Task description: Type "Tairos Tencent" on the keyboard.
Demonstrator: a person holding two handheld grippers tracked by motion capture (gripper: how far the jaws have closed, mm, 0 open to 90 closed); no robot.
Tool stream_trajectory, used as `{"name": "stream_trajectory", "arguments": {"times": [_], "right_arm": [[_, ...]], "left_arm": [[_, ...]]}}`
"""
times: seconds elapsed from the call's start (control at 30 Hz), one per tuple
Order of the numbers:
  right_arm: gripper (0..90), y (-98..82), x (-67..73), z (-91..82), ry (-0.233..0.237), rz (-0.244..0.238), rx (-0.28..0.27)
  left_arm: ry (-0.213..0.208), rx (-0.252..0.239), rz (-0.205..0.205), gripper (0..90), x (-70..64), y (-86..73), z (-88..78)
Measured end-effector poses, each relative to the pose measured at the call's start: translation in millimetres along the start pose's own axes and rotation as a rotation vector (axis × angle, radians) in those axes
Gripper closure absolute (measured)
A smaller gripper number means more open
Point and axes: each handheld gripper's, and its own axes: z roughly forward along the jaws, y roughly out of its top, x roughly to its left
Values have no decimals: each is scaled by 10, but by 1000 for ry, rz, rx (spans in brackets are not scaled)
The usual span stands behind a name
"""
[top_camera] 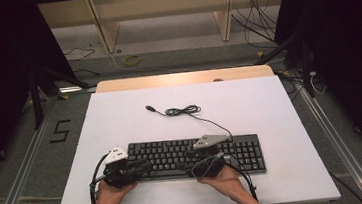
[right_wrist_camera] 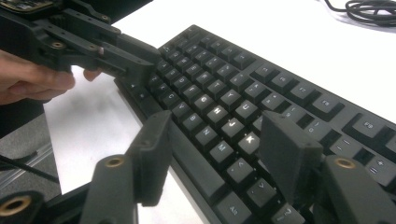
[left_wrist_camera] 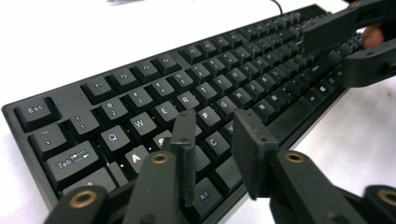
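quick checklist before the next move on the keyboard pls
1. Flat black plastic keyboard lies square on the white table: ok.
2. Left gripper over the left-hand letter keys, jaws narrow with nothing between: ok.
3. Right gripper open over the right-hand letter keys: ok.
4. Either gripper pressing a key: cannot tell.
5. Thin black coiled cable lies clear behind the keyboard: ok.

High view: white table evenly bright, surroundings near black, image soft and low in detail. Pale glare along table's far edge. Gripper views: keyboard sharp mid-frame, near jaws blurred, far keys soft; bright table surface washed out, keycaps catching mild sheen.
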Motion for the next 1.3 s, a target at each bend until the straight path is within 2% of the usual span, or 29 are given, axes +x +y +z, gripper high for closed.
{"name": "stream_trajectory", "arguments": {"times": [0.27, 0.37, 0.73, 1.03, 1.07, 1.1, 1.17, 1.3], "right_arm": [[416, -34, -29, -95, -11, 4, -11], [411, -45, -32, -136, -12, 9, -16], [372, -100, -30, -231, -13, 14, -31], [373, -125, -29, -272, -12, 15, -29], [373, -128, -29, -273, -13, 14, -29], [374, -129, -30, -274, -13, 14, -28], [374, -131, -31, -277, -13, 17, -27], [375, -137, -33, -285, -16, 17, -28]], "left_arm": [[-17, 32, 36, 843, -64, 34, 93], [-9, 47, 50, 888, -75, 40, 121], [-7, 81, 40, 890, -53, 42, 198], [-10, 99, 49, 890, -45, 47, 233], [-10, 101, 35, 891, -53, 43, 242], [-8, 115, 45, 891, -49, 39, 249], [-17, 117, 36, 891, -52, 36, 254], [-8, 121, 32, 892, -61, 39, 255]]}}
